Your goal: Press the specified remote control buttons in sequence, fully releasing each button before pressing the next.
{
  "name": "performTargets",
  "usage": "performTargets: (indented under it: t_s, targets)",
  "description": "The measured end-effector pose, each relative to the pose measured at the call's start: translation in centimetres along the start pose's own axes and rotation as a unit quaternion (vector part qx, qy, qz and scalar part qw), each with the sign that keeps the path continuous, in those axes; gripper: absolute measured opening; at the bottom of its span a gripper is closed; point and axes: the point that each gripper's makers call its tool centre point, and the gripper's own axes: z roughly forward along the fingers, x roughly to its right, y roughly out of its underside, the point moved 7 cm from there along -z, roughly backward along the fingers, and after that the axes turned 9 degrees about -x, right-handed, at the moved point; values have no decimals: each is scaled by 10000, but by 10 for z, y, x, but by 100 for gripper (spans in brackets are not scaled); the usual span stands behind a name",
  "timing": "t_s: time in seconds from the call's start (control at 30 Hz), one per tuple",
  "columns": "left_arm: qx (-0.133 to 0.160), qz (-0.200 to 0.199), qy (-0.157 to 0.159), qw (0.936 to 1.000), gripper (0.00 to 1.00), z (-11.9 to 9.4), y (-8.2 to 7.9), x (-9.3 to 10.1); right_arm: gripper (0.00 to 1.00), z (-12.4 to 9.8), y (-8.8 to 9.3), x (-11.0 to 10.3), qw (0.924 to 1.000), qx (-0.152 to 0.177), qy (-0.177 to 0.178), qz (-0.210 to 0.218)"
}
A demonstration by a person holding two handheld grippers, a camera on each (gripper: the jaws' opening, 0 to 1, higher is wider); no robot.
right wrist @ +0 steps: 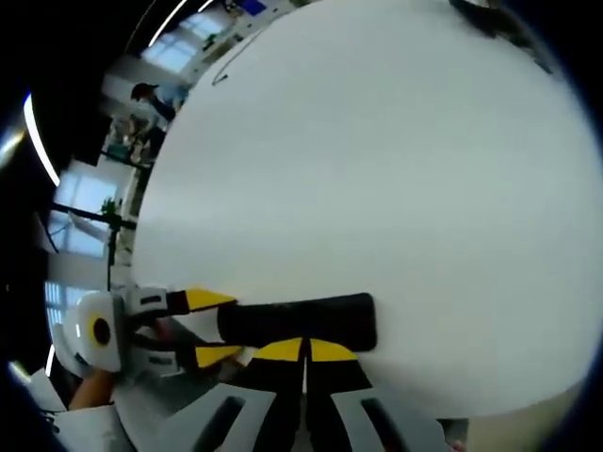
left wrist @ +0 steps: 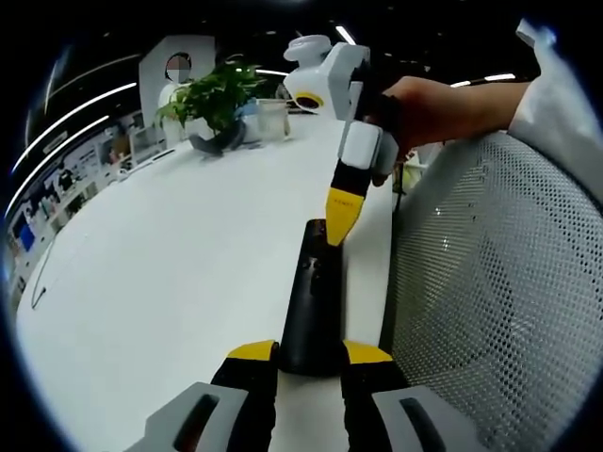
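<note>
A black remote control [left wrist: 316, 282] lies lengthwise on the white table [left wrist: 170, 245] near its right edge. My left gripper [left wrist: 311, 351] holds the remote's near end, one yellow-tipped jaw on each side. My right gripper [left wrist: 341, 215], held by a hand, comes down from above with its jaws shut, and its yellow tip touches the remote's far part. In the right gripper view the remote [right wrist: 301, 322] lies crosswise just past my shut right gripper [right wrist: 306, 350]. There the left gripper [right wrist: 212, 328] straddles the remote's left end.
A potted green plant [left wrist: 217, 99] and a clear cup [left wrist: 273, 118] stand at the table's far end. A grey mesh chair back [left wrist: 499, 282] is close beside the table's right edge. A thin dark cable [left wrist: 38, 282] lies at the far left.
</note>
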Motion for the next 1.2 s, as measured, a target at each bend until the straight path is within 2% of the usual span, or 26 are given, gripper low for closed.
performTargets:
  t_s: [0.27,0.43,0.6,0.67,0.77,0.83,0.97,1.13,1.2]
  targets:
    - [21,-49,11,10000,26,0,0,0,0,3,2,-5,9977,-108,418,-521]
    - [24,-65,-2,10000,26,0,0,1,0,4,3,-9,9958,12,670,-618]
    - [26,-58,0,10000,26,0,0,0,0,5,1,-10,9942,-13,839,-673]
    - [29,-53,1,10000,25,0,0,0,0,5,1,-11,9907,-62,995,-921]
    - [36,-48,6,10000,25,0,0,0,0,6,2,-15,9803,-122,1347,-1440]
    - [37,-46,8,10000,25,0,0,0,0,7,2,-17,9749,-148,1454,-1679]
    - [35,-44,5,10000,25,0,0,0,0,7,3,-17,9724,-91,1499,-1787]
    - [32,-41,7,10000,25,0,0,-1,0,7,2,-17,9672,-167,1537,-2017]
    - [31,-37,9,10000,25,0,0,-1,0,7,1,-16,9683,-194,1499,-1990]
